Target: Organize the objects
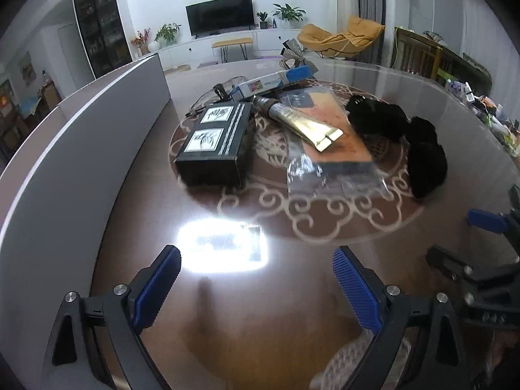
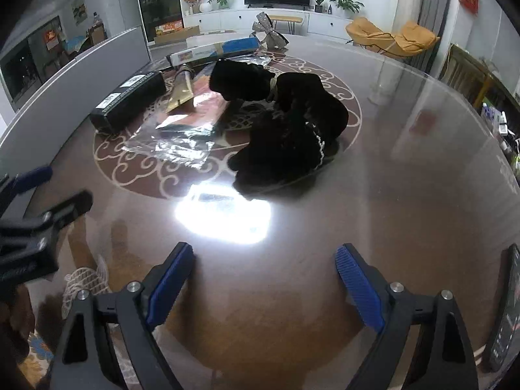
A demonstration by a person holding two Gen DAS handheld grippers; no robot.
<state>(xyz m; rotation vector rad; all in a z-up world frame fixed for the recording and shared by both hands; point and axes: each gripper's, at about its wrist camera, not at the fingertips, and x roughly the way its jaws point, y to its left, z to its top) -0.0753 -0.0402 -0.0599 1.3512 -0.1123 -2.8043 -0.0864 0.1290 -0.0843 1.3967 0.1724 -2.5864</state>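
A pile lies at the middle of the round glossy table [image 1: 438, 123]. It holds a black box with two white picture labels [image 1: 216, 139] [image 2: 128, 100], a gold tube [image 1: 305, 122] [image 2: 182, 92] on an orange packet in clear wrap [image 1: 338, 149] [image 2: 195, 117], a long blue-and-white box [image 1: 276, 81] [image 2: 214, 50], and black fuzzy fabric [image 1: 399, 136] [image 2: 286, 123]. My left gripper [image 1: 256, 279] is open and empty, low over the table's near side. My right gripper [image 2: 263, 276] is open and empty, also short of the pile. Each gripper shows at the other view's edge.
A curved grey panel [image 1: 81, 149] [image 2: 65, 87] stands along the table's left side. A silver bow [image 2: 268, 34] lies at the far edge. A bright lamp glare [image 1: 224, 243] sits before the pile. A dark remote-like device [image 2: 507, 312] lies at the right edge.
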